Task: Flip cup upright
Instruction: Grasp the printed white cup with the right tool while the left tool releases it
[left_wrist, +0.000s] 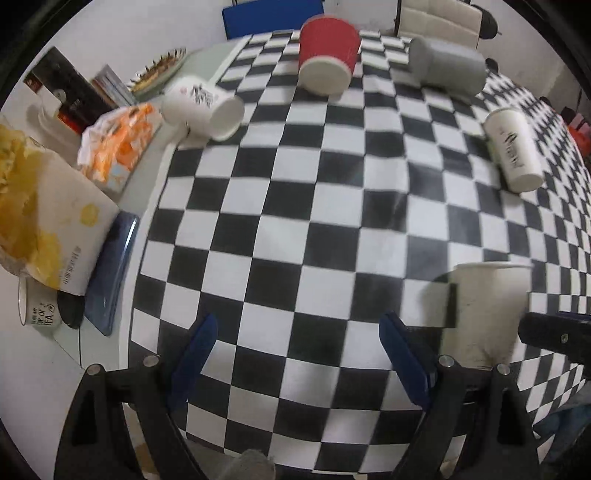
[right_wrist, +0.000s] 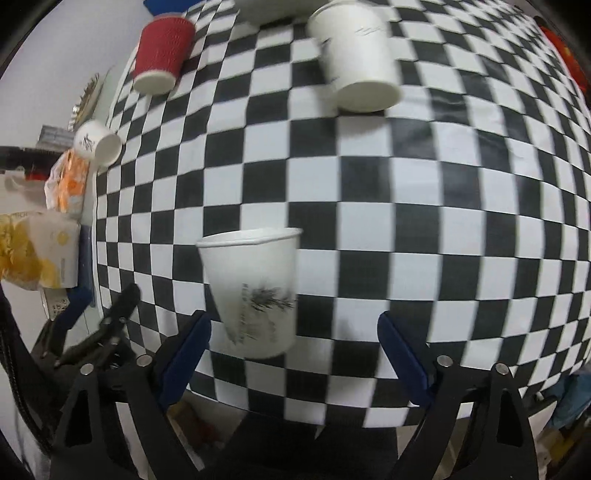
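Both views are taken low from the table's near edge, aimed across the checkered cloth (left_wrist: 295, 229) — shared are the red cup (left_wrist: 328, 51) and upright white cup (right_wrist: 255, 291).

An upright paper cup (right_wrist: 255, 291) stands on the table (right_wrist: 406, 206) near its front edge, between the right gripper's (right_wrist: 293, 341) spread jaws, closer to the left one. The left gripper (left_wrist: 297, 345) sits to that cup's left, jaws apart over bare cloth. Farther back, four cups lie tipped on their sides: a ribbed cup (left_wrist: 328, 55) at the far middle, a mug (left_wrist: 203, 105) to its left at the cloth's edge, a cylindrical tumbler (left_wrist: 447, 66) to its right, and a tall paper cup (left_wrist: 515, 151) nearer on the right. Snack packets (left_wrist: 118, 142) and a box (left_wrist: 48, 221) lie off the cloth's left edge.
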